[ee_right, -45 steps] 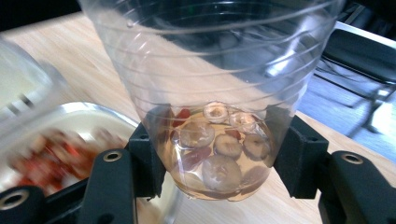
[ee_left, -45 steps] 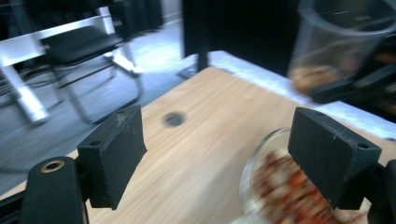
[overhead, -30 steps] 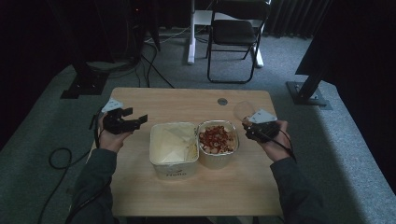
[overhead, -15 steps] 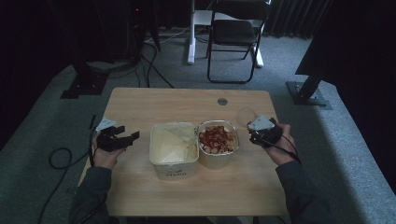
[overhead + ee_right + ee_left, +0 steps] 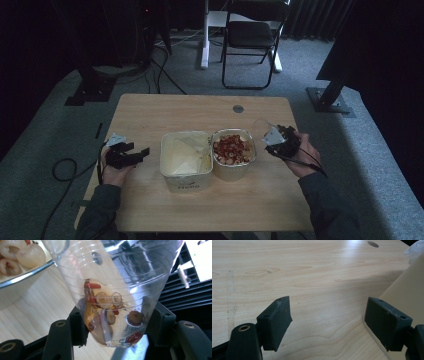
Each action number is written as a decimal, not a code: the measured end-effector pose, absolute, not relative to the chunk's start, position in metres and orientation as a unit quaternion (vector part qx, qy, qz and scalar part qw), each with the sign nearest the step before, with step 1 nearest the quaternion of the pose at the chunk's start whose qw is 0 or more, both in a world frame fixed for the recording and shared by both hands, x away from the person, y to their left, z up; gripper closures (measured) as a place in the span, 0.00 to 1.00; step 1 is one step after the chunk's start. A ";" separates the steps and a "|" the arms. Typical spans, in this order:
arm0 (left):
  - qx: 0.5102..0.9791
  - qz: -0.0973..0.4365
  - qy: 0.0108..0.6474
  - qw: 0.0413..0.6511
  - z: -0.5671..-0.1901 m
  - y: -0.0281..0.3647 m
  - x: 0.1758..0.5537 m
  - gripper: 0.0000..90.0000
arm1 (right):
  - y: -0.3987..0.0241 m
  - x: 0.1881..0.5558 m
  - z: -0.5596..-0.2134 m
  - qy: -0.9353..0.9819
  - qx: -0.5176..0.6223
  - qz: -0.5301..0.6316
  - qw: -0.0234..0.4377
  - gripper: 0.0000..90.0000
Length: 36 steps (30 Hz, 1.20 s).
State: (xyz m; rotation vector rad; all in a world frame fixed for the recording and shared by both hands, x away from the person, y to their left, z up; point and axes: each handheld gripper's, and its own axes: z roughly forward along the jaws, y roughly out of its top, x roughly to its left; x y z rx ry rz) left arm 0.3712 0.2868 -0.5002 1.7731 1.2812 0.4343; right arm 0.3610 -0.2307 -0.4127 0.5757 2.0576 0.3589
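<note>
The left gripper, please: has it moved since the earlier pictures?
Yes. The left gripper has come nearer the table's front edge, beside the paper container.

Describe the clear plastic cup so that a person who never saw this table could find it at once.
Start at the wooden table and go to its right edge, right of the two food containers at the centre. There the right hand-held gripper clamps the clear plastic cup. Unlike the round bowl and the beige square container, it is transparent, tilted and off the tabletop, with a few fruit pieces inside.
</note>
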 end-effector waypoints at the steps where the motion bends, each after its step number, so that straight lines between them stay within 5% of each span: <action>1: 0.714 0.175 0.516 0.440 -0.501 0.287 0.371 0.24 | -0.230 0.361 -0.412 0.839 0.228 0.138 0.474 0.47; 36: 0.719 0.163 0.523 0.429 -0.522 0.279 0.373 0.24 | -0.204 0.358 -0.407 0.837 0.144 0.052 0.525 0.47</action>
